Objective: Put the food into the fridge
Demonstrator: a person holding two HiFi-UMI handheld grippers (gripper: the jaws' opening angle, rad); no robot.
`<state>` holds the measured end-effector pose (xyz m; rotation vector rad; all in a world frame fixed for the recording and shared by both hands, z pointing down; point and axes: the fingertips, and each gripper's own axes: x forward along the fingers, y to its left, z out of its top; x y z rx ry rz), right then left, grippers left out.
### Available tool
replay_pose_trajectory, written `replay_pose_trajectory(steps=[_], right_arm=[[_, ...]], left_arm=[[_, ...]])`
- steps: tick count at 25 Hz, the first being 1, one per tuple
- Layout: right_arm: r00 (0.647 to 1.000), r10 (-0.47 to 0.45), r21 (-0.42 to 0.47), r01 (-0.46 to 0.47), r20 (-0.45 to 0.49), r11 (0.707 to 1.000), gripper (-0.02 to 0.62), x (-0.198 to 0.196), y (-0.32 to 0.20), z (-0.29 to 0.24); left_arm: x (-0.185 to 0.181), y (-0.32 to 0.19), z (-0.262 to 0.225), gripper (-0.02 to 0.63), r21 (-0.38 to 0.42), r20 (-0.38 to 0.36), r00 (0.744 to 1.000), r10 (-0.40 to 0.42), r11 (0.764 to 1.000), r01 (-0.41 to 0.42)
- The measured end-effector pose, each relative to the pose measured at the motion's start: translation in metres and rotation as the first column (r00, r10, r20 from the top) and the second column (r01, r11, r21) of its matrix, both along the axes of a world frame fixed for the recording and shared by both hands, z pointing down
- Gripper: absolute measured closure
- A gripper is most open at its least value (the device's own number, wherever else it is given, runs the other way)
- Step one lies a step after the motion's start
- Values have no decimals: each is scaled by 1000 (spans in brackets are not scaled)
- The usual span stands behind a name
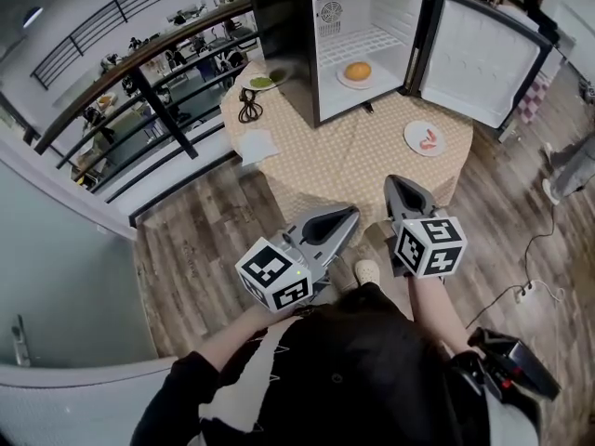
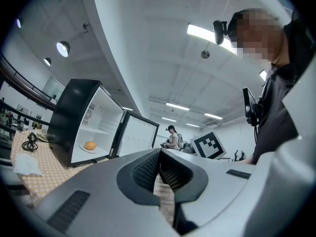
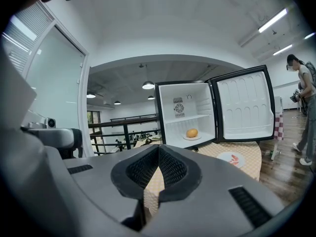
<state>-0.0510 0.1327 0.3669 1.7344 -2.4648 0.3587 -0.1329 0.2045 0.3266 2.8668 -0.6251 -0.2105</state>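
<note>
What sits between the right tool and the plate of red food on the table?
Nothing. In the head view, only bare checked tablecloth separates the right tool from the plate of red food.

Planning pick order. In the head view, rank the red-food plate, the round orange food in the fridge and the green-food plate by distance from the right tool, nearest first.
1. red-food plate: at right, just ahead of the right tool.
2. orange food: centre back, inside the open fridge.
3. green-food plate: far left, beside the fridge.
</note>
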Motion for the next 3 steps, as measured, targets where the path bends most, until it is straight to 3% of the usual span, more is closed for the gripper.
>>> replay_pose_trajectory(steps=[3], right_arm=[[1000,-1,5,1,-3,1000,580,-4,0,-1]], left_arm=[[-5,0,-1,594,6,2,1000,-5,1000,5]])
